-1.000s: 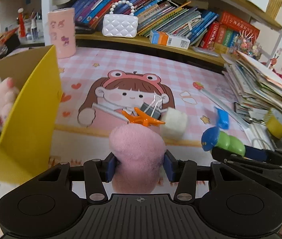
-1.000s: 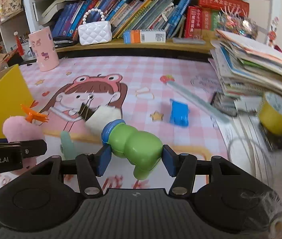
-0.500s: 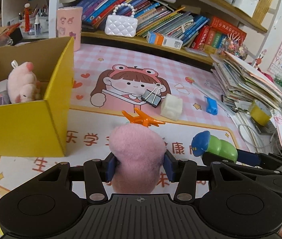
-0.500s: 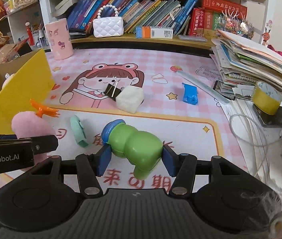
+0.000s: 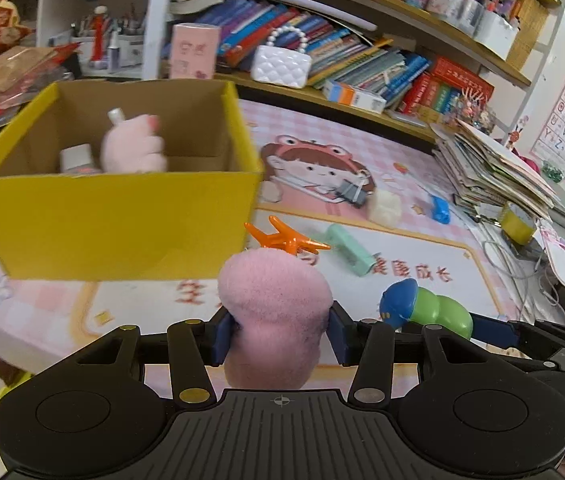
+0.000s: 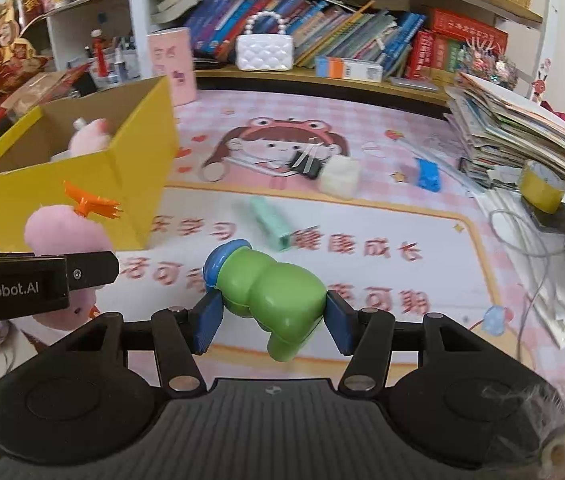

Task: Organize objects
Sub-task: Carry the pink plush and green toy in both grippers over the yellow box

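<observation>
Two grippers, two pink plush toys, one green toy, one yellow box, one binder clip.

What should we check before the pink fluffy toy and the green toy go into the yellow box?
1. Left gripper shut on the pink plush toy: ok.
2. Right gripper shut on the green toy: ok.
3. Yellow box open on top: ok.
4. Room in the box beside the pink plush and the small bottle already inside: ok, bare floor shows on the right.
5. Either toy above the box opening: not ok, both hang in front of it.
6. Box upright: ok.
</observation>
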`<state>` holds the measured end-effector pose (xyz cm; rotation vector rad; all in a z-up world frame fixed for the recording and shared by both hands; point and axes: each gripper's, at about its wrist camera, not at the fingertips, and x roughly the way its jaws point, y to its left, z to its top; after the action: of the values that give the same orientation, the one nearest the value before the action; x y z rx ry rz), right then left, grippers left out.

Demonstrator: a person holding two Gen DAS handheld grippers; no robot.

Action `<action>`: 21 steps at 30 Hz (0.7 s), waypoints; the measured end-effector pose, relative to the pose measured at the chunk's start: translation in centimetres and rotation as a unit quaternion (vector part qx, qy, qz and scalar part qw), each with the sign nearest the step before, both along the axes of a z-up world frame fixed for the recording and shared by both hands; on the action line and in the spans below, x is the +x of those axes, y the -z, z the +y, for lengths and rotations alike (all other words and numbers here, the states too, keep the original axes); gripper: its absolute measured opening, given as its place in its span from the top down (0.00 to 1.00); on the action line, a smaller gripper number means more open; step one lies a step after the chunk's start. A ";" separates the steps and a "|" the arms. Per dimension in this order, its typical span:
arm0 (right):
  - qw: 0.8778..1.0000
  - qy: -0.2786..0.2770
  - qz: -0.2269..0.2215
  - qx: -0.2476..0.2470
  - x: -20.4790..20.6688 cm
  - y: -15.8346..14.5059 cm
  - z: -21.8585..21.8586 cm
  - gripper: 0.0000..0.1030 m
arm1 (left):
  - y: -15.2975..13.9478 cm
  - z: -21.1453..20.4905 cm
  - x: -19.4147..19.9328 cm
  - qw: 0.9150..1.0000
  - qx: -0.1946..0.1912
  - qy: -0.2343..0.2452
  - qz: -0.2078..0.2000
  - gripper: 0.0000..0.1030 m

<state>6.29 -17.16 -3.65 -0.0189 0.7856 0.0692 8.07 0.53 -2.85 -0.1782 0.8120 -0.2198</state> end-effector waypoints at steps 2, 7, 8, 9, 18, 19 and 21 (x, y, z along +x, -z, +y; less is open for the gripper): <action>1.000 -0.005 0.003 0.001 -0.6 0.2 1.4 0.48 | 0.0 1.4 -0.8 1.000 0.000 -0.004 0.001 0.55; 1.000 -0.023 0.008 0.004 -2.1 0.5 5.1 0.48 | 0.1 5.1 -2.7 1.000 0.002 -0.022 0.001 0.55; 1.000 -0.027 0.007 0.005 -2.4 0.6 5.7 0.48 | 0.1 5.8 -3.0 1.000 0.003 -0.026 0.000 0.55; 0.999 -0.030 0.007 0.007 -2.7 0.6 6.5 0.48 | 0.1 6.5 -3.4 1.000 0.004 -0.030 0.000 0.55; 0.998 -0.061 0.012 0.008 -4.2 0.9 11.8 0.48 | 0.3 11.5 -6.0 0.998 0.005 -0.065 -0.002 0.55; 0.998 -0.066 0.012 0.007 -4.2 0.9 12.3 0.48 | 0.3 12.0 -6.2 0.998 0.004 -0.070 -0.002 0.55; 0.997 -0.074 0.010 0.005 -4.3 0.8 13.2 0.48 | 0.2 12.8 -6.5 0.997 0.004 -0.078 -0.005 0.55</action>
<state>2.02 -4.01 -4.40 -0.0666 0.8025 0.2141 1.61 13.34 -3.01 -0.2328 0.7857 -0.0702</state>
